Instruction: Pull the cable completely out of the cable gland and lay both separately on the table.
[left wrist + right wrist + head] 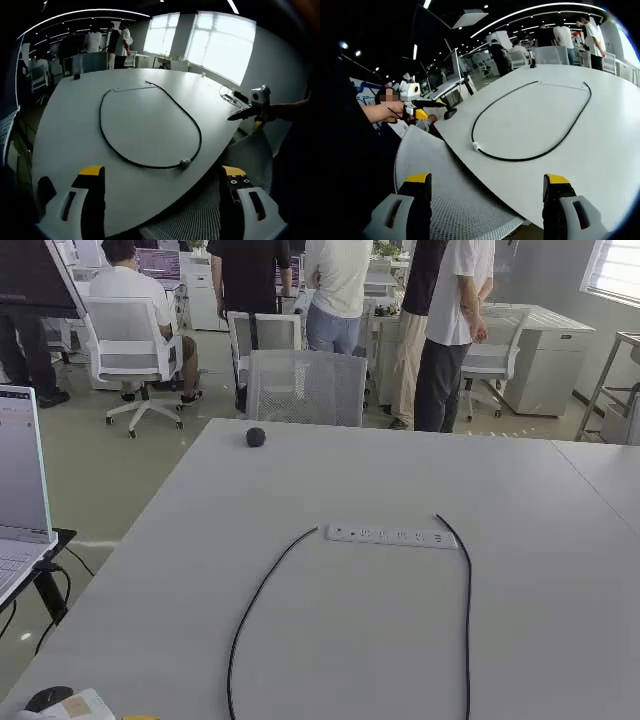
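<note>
Left hand-held gripper (pixel 163 172) agape before cable (pixel 150 166)

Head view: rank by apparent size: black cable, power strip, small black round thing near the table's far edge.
1. black cable: widest span, and it runs off the bottom edge.
2. white power strip.
3. small black round object: looks smallest, but it lies farthest from the camera, so its true size is unsure.

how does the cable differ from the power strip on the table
The cable is black, thin and bent into a wide loop; the power strip is white, flat and straight. The cable runs from beside the power strip toward the near edge, while the power strip sits further in. The cable carries a small pale gland; the power strip shows a row of sockets. Both lie on the white table.
</note>
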